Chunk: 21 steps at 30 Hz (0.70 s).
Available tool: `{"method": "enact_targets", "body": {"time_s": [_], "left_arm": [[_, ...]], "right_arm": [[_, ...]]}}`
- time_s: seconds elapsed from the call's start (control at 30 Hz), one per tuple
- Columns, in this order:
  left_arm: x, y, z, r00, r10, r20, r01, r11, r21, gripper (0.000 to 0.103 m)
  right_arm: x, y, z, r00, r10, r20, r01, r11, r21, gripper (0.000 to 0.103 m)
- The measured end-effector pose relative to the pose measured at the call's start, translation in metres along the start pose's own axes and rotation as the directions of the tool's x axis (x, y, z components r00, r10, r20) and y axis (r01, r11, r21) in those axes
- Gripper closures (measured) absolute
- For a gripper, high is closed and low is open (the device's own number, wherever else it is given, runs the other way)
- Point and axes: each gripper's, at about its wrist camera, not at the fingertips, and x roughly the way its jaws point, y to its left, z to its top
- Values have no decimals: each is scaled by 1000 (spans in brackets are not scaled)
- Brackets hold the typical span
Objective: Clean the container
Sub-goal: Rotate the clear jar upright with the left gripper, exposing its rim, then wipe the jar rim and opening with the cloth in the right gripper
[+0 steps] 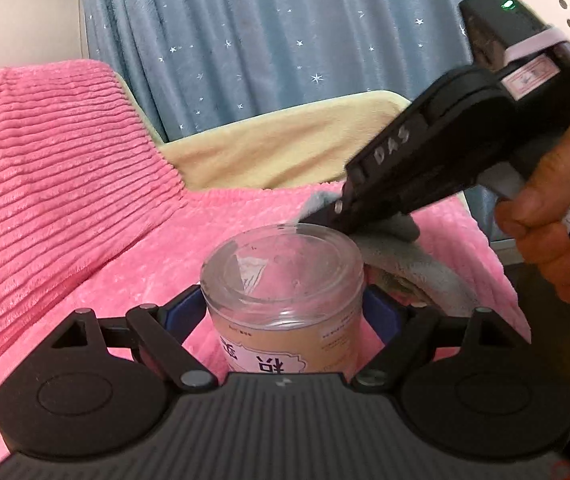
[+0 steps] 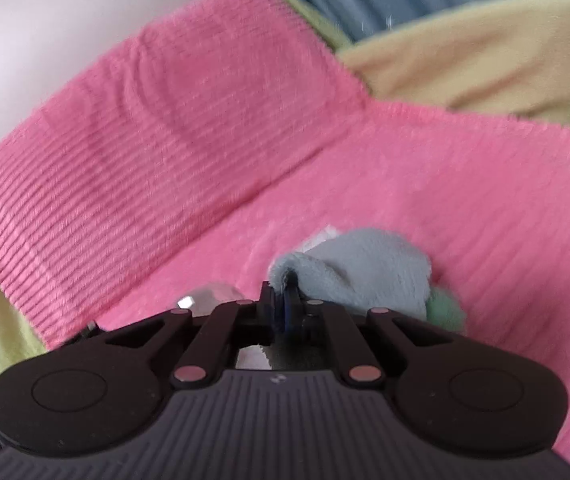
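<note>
A clear jar [image 1: 283, 280] with a pink label stands upright between the jaws of my left gripper [image 1: 283, 308], which is shut on its sides. The jar's mouth is open and looks empty. My right gripper [image 1: 325, 216] comes in from the upper right, its tip at the jar's far rim, shut on a grey-blue fluffy cloth [image 1: 405, 256] that hangs behind the jar. In the right wrist view the right gripper [image 2: 285, 300] pinches the cloth [image 2: 365, 272], and a bit of the jar [image 2: 213, 294] shows at lower left.
A pink ribbed blanket [image 1: 65, 168] covers the seat and back of a sofa. A cream blanket [image 1: 277, 148] lies behind it. A blue starred curtain [image 1: 265, 40] hangs at the back. The person's hand [image 1: 553, 216] holds the right gripper.
</note>
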Motion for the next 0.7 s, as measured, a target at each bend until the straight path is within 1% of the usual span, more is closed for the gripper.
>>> {"method": "enact_targets", "body": {"time_s": [0.07, 0.13, 0.2, 0.23, 0.3, 0.37, 0.47, 0.53, 0.63, 0.7], "left_arm": [[0, 0, 0, 1000, 0, -2, 0, 1000, -8, 18], [1, 2, 0, 1000, -3, -3, 3, 1000, -22, 18], [2, 3, 0, 1000, -6, -4, 5, 999, -35, 18], [2, 4, 0, 1000, -6, -5, 6, 999, -39, 18], [2, 3, 1, 1000, -4, -6, 4, 999, -35, 18], [3, 2, 1, 1000, -3, -10, 3, 1000, -31, 18], [4, 3, 1, 1000, -5, -10, 5, 999, -44, 18], [4, 4, 1, 1000, -7, -9, 7, 998, -57, 18], [4, 6, 0, 1000, -11, -9, 10, 997, -71, 18], [4, 7, 0, 1000, -12, -9, 11, 997, -76, 18]], "right_arm": [[-9, 6, 4, 998, 50, 45, -49, 999, -15, 99], [-14, 14, 6, 991, 120, 60, -118, 992, -35, 99], [-12, 23, 3, 983, 183, 24, -181, 981, -66, 99], [-8, 28, 0, 980, 197, 4, -196, 977, -83, 99], [0, 34, -4, 981, 189, -47, -193, 974, -115, 99], [9, 36, -8, 984, 156, -90, -168, 976, -137, 101], [9, 32, -4, 986, 138, -99, -150, 981, -124, 102], [7, 32, 0, 984, 126, -124, -140, 984, -109, 101], [7, 28, 2, 972, 169, -165, -179, 982, -53, 101], [9, 25, 0, 955, 222, -198, -228, 974, -7, 101]]}}
